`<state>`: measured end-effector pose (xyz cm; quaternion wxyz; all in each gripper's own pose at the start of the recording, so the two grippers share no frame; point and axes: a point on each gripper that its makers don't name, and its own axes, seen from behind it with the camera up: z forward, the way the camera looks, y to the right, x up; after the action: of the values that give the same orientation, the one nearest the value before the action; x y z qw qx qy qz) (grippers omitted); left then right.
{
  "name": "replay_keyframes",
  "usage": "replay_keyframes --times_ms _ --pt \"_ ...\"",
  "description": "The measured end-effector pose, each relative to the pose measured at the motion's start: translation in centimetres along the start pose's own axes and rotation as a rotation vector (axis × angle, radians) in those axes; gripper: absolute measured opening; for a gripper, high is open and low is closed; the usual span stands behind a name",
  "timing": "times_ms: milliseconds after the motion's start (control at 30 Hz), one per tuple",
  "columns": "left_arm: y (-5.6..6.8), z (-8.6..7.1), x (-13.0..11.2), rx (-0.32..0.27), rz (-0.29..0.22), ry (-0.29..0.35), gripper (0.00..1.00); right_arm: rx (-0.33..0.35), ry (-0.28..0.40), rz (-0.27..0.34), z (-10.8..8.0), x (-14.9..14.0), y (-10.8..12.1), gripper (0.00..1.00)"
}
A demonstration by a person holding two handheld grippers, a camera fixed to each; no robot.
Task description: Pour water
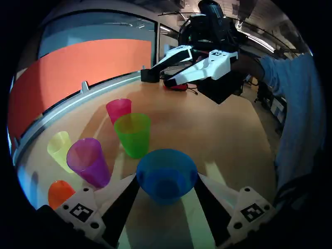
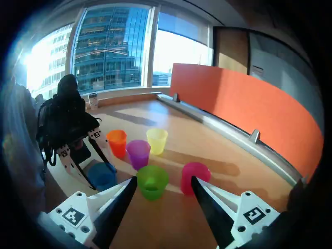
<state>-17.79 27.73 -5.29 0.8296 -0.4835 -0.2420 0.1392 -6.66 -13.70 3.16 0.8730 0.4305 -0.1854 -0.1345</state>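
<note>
A sunlit wooden desk (image 2: 195, 145) by the windows: the left tongs (image 1: 166, 179) pinch the blue cup (image 1: 167, 182), and the right tongs (image 2: 163, 179) hang spread and empty before the green cup (image 2: 152, 181). I'd carry the blue cup level, then tip it slowly.

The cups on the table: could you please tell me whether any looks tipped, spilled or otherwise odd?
Nothing stands out. The blue cup, green cup, pink cup, purple cup, yellow cup and orange cup all stand upright on the wooden table, and I see no puddle.
</note>
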Motion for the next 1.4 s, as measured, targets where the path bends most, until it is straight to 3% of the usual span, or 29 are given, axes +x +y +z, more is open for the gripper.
replay_keyframes --times_ms 300,1400 --pt "-0.1 -0.9 0.6 0.012 -0.002 0.017 0.87 0.009 -0.011 -0.002 1.0 -0.5 -0.3 1.00" --pt "-2.8 -6.6 3.6 0.110 -0.019 0.112 0.87 0.067 -0.125 -0.016 6.8 -4.9 -2.1 1.00"
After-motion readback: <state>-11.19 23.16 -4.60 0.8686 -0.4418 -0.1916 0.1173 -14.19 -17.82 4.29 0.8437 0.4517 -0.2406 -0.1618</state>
